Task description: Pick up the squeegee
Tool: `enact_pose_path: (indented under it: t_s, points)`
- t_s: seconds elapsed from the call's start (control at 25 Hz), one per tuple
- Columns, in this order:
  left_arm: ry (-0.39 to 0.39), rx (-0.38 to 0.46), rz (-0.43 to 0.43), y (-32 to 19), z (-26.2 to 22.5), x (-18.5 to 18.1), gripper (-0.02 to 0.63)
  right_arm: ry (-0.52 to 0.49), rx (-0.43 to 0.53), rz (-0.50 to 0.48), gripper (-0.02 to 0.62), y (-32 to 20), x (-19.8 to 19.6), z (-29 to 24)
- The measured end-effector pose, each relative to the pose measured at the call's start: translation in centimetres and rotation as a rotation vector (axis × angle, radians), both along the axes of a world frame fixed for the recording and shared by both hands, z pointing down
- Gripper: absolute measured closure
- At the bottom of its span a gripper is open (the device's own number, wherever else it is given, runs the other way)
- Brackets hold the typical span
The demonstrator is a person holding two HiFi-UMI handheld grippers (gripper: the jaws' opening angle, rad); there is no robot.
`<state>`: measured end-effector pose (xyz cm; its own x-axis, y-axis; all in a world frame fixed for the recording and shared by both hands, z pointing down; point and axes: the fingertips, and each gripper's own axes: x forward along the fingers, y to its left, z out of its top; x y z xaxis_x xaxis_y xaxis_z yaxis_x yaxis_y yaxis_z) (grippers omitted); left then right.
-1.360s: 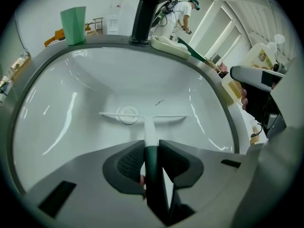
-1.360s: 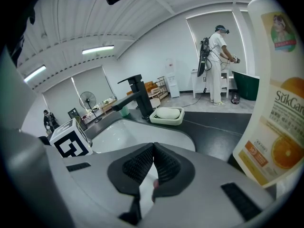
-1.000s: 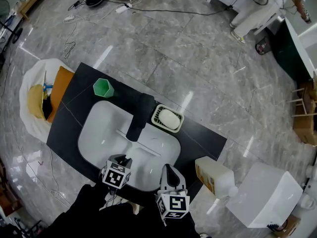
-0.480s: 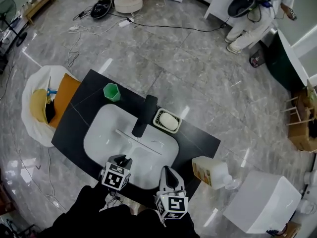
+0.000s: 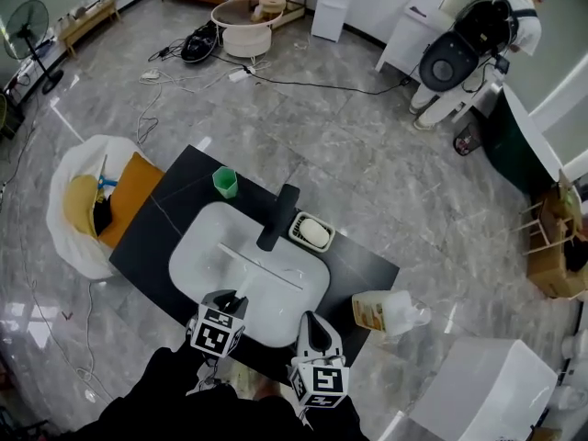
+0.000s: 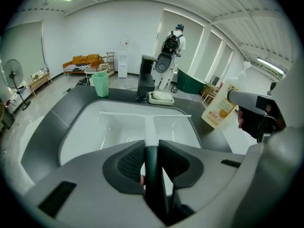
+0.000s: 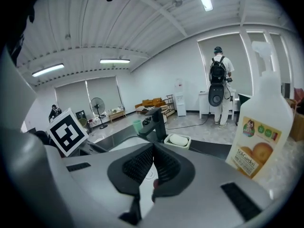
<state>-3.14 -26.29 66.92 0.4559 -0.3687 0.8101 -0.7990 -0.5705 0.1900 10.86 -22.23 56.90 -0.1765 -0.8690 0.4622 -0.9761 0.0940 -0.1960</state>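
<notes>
The squeegee (image 6: 145, 115) has a white T-shaped blade and a dark handle. My left gripper (image 6: 152, 148) is shut on that handle, and the blade hangs out ahead of the jaws above the white sink (image 6: 85, 127). In the head view the squeegee (image 5: 260, 266) shows as a thin white bar over the sink basin (image 5: 197, 255), just beyond my left gripper (image 5: 230, 301). My right gripper (image 5: 310, 324) is beside it at the counter's near edge. In the right gripper view the right gripper (image 7: 153, 146) has its pads together with nothing between them.
On the black counter (image 5: 161, 219) stand a green cup (image 5: 225, 182), a black faucet (image 5: 278, 217), a soap dish (image 5: 312, 232) and an orange-labelled spray bottle (image 5: 381, 312). A white bag of supplies (image 5: 83, 200) lies at the left, a white box (image 5: 478, 393) at the right. A person (image 5: 478, 44) stands far back.
Both grippers have risen, the left one carrying the squeegee up with it. The counter and sink now look smaller and farther below, and more of the room shows.
</notes>
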Motion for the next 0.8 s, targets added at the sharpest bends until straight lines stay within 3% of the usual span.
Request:
enact_pose_path:
  t_s: [0.4,0.8]
  points:
    - [0.058,0.157,-0.036,3.0,-8.6,-1.8,0.5,0.016,0.089,-0.005,0.578,3.9,-2.0,-5.4]
    - [0.111,0.346,-0.08,8.5,-17.1,-6.2,0.5,0.056,0.204,-0.006,0.578,9.9,-5.4,-11.1]
